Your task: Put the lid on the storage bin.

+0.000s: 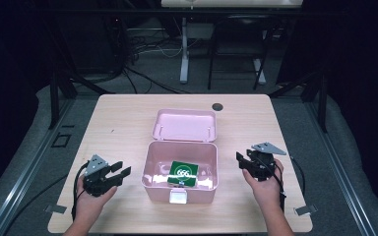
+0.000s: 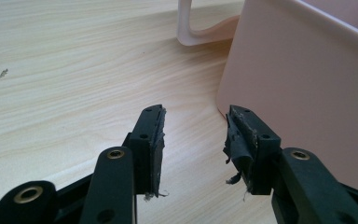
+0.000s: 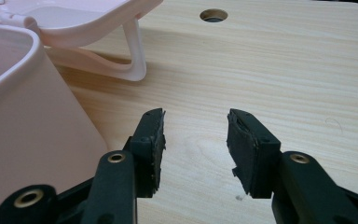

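Pale wood-grain tabletop: matt, smooth. Pink plastic box, centred on it: glossy, smooth walls. Green card inside the box: printed, slight sheen. Black plastic gripper pads: matt, frayed edges.

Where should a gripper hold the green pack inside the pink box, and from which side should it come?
Probably from straight above: the green pack lies flat on the floor of the open pink box, walled all round. Grip across its two opposite edges. Either open gripper, left or right, seems equally near.
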Tool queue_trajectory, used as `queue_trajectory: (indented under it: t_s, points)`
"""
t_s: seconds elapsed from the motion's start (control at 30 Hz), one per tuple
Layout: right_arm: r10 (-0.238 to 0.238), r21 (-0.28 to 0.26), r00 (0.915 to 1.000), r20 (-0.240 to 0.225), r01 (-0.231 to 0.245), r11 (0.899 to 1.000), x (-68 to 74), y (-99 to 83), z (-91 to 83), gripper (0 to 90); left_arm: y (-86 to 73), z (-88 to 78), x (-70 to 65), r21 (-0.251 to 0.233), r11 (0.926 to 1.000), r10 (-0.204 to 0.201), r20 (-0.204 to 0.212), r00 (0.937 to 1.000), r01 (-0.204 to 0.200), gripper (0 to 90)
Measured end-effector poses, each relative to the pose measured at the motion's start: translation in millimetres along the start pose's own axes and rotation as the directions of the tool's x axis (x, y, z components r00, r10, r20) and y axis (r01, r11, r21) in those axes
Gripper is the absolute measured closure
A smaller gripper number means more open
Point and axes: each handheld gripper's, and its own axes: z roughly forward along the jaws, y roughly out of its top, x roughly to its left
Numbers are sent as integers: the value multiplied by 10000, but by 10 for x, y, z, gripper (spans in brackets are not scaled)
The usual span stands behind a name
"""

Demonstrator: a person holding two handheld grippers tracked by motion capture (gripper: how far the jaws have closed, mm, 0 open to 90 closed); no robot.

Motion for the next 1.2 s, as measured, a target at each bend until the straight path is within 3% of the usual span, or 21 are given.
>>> queue_trajectory:
  t_s: [0.37,0.43,0.6,0.7,0.87,1.03,1.2]
  points:
    - [344,251,9992,-195,-339,9991,-57,8,34,574,31,22,19,-7,9995,-315,-15,9995,315,561]
    - [172,205,9996,-201,-168,9996,-29,51,15,576,63,7,-22,-30,9999,-123,17,9999,123,562]
    - [-99,26,9997,-229,100,9999,59,167,-46,600,127,-17,-63,-136,9999,-74,182,9998,76,583]
    - [-43,-2,9993,-372,43,10000,97,263,-80,625,171,-51,-67,-243,9997,-91,345,9994,100,585]
    - [-147,182,9989,-441,155,9997,150,404,-80,663,240,-117,-49,-382,9992,-56,248,9997,65,585]
    - [-27,359,9973,-735,54,9993,200,473,-60,628,320,-143,-51,-427,9990,-85,270,9996,96,584]
    - [-240,478,9949,-984,288,9984,266,516,-10,589,445,-181,-103,-288,9995,133,459,9989,-120,564]
